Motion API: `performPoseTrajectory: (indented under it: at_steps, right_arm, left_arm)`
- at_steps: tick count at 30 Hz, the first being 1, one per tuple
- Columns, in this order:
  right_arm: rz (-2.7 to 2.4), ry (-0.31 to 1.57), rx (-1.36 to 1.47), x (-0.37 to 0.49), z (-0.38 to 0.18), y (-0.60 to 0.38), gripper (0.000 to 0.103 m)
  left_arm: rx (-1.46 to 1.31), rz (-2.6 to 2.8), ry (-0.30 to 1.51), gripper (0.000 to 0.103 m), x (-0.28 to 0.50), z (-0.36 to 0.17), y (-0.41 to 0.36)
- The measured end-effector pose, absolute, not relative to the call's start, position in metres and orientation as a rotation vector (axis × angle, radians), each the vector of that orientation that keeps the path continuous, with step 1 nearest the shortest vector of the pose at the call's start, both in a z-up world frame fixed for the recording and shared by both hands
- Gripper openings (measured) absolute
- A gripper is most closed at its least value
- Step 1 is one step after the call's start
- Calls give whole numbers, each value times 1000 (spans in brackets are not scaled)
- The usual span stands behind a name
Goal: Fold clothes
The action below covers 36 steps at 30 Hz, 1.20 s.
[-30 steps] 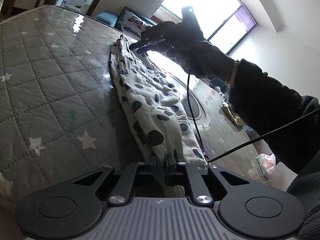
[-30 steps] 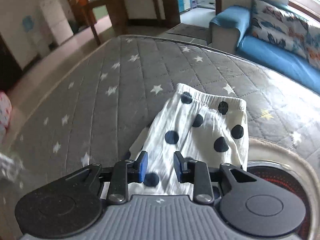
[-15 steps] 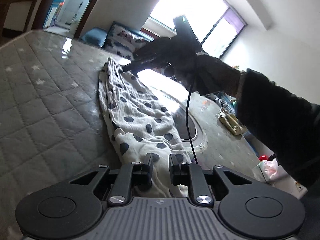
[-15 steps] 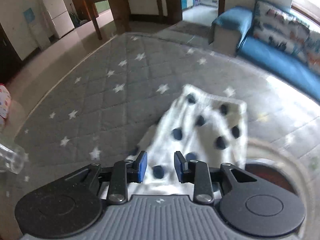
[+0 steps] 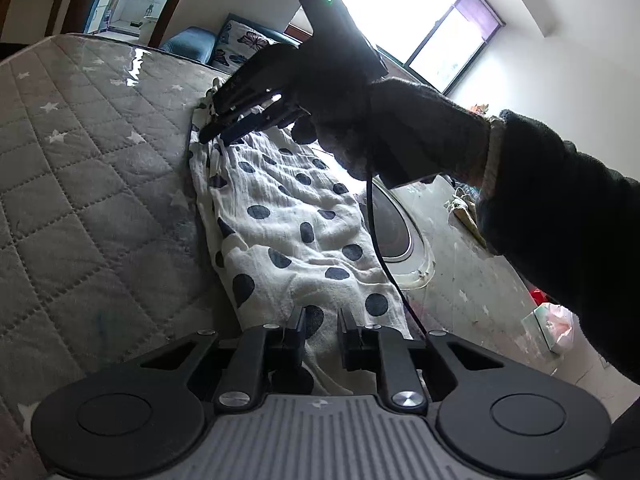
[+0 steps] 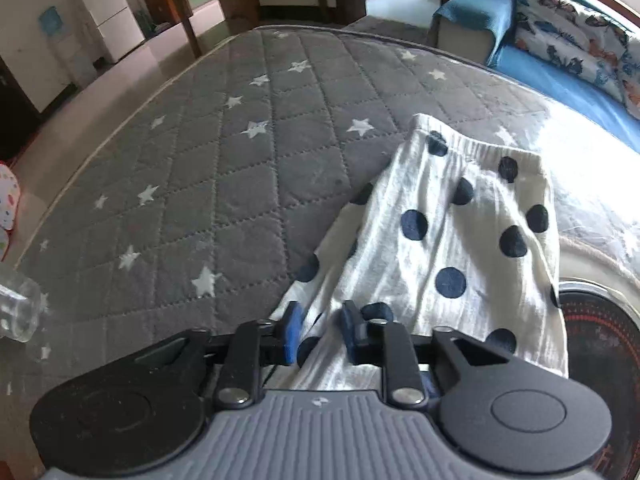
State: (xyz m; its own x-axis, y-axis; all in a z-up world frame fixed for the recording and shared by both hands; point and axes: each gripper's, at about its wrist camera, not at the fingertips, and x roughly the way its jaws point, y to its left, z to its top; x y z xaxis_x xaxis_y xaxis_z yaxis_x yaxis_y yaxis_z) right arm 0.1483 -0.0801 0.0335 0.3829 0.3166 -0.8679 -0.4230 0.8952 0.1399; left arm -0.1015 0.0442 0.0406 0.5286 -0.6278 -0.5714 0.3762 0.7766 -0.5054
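A white garment with dark polka dots [image 5: 296, 232] lies as a long strip on the grey star-quilted cover [image 5: 80, 184]. My left gripper [image 5: 322, 332] hovers over its near end, jaws a little apart, cloth lying flat below the gap and not pinched. At the far end a gloved hand [image 5: 360, 120] holds my right gripper [image 5: 212, 130], tips down on the cloth. In the right wrist view the garment [image 6: 460, 232] stretches away to its elastic waistband, and my right gripper [image 6: 320, 332] is closing its blue pads on a gathered fold, creases running into the gap.
A dark round disc with a raised rim [image 5: 394, 232] sits right beside the garment, also the disc [image 6: 600, 340]. The gripper's black cable [image 5: 376, 240] hangs over the cloth. A blue sofa [image 6: 560, 72] stands past the cover's far edge. Clear plastic item [image 6: 16, 312] at left.
My left jaws, pinched on the cloth's near end a second ago, have parted and let it lie. My right gripper has dropped onto the far end and its pads have drawn closer.
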Motion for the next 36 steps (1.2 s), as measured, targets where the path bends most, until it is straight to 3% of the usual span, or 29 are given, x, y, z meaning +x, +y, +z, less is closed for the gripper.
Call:
performPoseTrajectory:
  at_steps: [2, 4, 18, 29, 30, 34, 36]
  right_arm:
    - [472, 1076, -107, 147, 34, -81, 6]
    - [479, 1070, -95, 147, 37, -82, 5]
    - [475, 1101, -18, 152, 35, -93, 7]
    - [495, 1053, 38, 154, 46, -95, 3]
    - [492, 1053, 39, 155, 47, -95, 3]
    - [431, 1045, -4, 163, 44, -93, 19]
    - [425, 1054, 28, 169, 40, -94, 19]
  left_arm:
    - [-336, -616, 813, 19, -102, 41, 45]
    - [-327, -616, 809, 19, -101, 43, 45]
    - [-311, -559, 727, 24, -79, 69, 57]
    - [-255, -456, 762, 31, -19, 62, 41]
    - [-251, -450, 761, 31, -14, 62, 39]
    - [-227, -443, 749, 29, 3, 62, 32]
    - [-211, -444, 742, 28, 10, 62, 28]
